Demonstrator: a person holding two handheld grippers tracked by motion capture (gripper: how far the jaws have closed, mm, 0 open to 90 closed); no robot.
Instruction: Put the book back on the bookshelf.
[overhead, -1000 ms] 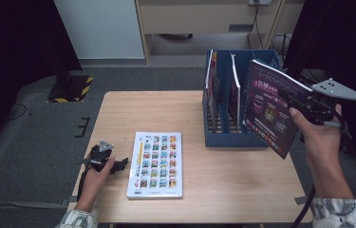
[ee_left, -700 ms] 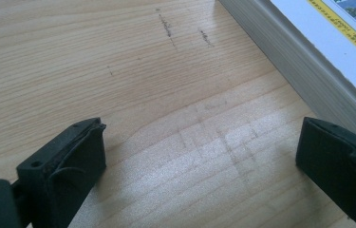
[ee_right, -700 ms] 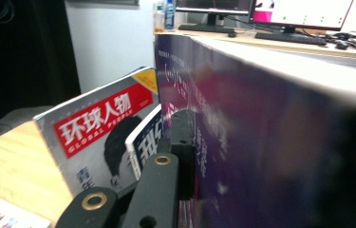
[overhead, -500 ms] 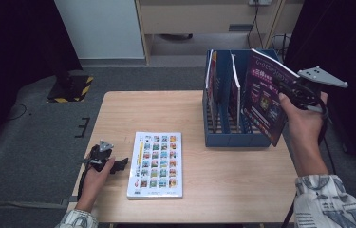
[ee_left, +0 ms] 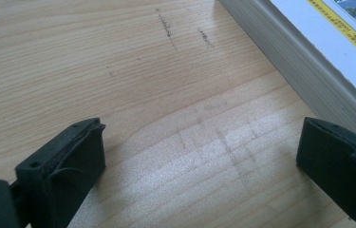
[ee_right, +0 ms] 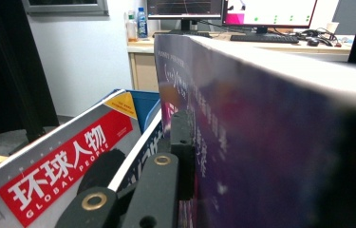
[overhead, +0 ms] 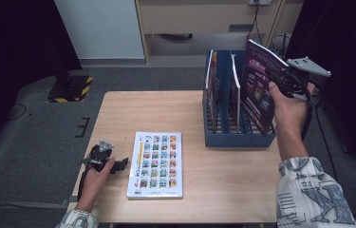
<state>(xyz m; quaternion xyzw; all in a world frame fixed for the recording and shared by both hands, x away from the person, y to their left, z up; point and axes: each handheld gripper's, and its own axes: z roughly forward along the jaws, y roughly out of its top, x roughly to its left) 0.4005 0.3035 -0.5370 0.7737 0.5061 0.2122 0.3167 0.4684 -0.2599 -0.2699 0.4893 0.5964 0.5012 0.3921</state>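
Note:
My right gripper [overhead: 282, 80] is shut on a purple magazine [overhead: 257, 90], holding it upright and tilted over the right slot of the blue file rack [overhead: 239, 138]. Close up in the right gripper view, the purple magazine [ee_right: 270, 142] presses against one black jaw, with a red-banner magazine [ee_right: 57, 175] standing in the rack beside it. My left gripper [overhead: 118, 164] rests on the wooden table [overhead: 133, 111] at the front left, open, its jaws wide apart. A white book [overhead: 156, 164] with a grid of small pictures lies flat just right of it; the white book's edge [ee_left: 299, 61] lies near the right jaw.
Two more magazines [overhead: 212, 80] stand in the rack's left slots. Behind the table are a white cabinet [overhead: 99, 28] and a wooden desk [overhead: 204, 16]. A black-and-yellow striped base [overhead: 69, 88] sits on the grey floor at the left.
The right gripper has carried the purple magazine leftward and inward, closer over the rack's right slot. The left gripper has stayed put.

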